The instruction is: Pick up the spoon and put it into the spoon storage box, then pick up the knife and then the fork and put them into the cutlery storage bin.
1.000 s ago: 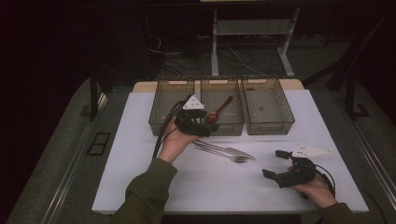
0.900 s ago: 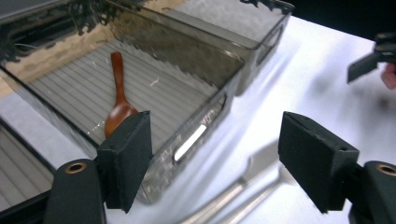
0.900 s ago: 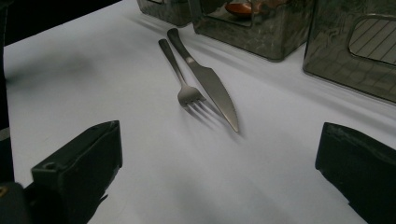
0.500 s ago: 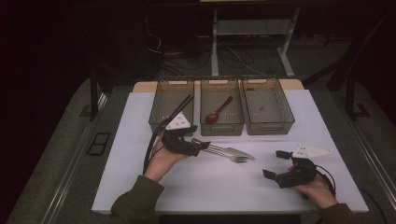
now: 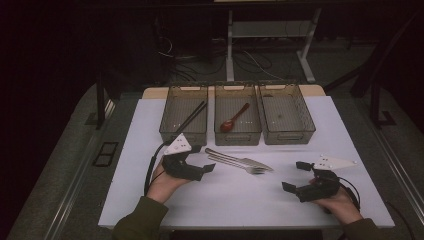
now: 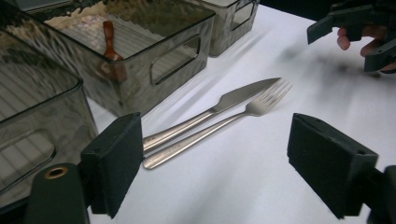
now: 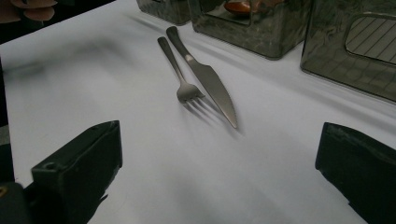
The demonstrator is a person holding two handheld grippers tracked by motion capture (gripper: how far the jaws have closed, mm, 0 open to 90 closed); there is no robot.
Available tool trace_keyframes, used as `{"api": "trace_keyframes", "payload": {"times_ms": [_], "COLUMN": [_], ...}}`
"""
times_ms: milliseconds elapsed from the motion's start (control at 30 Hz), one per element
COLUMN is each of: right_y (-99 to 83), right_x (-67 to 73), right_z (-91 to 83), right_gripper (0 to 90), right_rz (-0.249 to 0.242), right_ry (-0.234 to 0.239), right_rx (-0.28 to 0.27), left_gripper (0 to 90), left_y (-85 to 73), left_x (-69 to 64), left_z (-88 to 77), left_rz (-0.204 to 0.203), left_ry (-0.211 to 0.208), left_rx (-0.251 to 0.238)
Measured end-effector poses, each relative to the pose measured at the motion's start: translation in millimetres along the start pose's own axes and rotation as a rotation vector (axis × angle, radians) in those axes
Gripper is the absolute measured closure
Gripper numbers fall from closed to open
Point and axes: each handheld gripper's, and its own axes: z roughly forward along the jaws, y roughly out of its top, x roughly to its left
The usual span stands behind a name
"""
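Left gripper [image 5: 202,169] sits low over the white table [image 5: 150,130], jaws wide apart w/ nothing btwn them; they've just been opening. Fork [image 6: 219,121] and knife [image 6: 210,109] lie side by side, touching, just off its tips at approx 3 o'clock in the high view, handles pointing toward it. In the left gripper view the handle ends lie close to the left-hand pad, not touching.

Right gripper [image 5: 299,176] rests near the table's 5 o'clock corner, jaws also wide, empty, well apart from the cutlery.

Three clear bins at 12 o'clock: left bin [image 5: 170,131] holds chopsticks [image 5: 190,116], middle bin [image 5: 219,131] holds a brown spoon [image 5: 234,119], right bin [image 5: 306,127].
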Motion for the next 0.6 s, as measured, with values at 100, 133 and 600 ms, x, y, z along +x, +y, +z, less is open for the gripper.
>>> {"api": "trace_keyframes", "payload": {"times_ms": [100,133,600], "right_y": [0.2,0.2,0.1], "right_x": [0.4,0.3,0.4], "right_z": [-0.1,0.0,1.2], "right_gripper": [0.0,0.0,0.0], "right_rz": [0.001,0.001,-0.003], "right_ry": [-0.001,-0.001,-0.001], "right_rx": [-0.002,-0.003,0.002], "left_gripper": [27.4,30.5,79.3], "left_y": [-1.7,-2.0,-5.5], "left_x": [1.9,3.1,24.8], "left_z": [1.6,2.2,31.4], "left_rz": [0.005,0.005,-0.028], "left_ry": [0.01,0.009,0.05], "left_rx": [0.018,0.023,0.08]}}
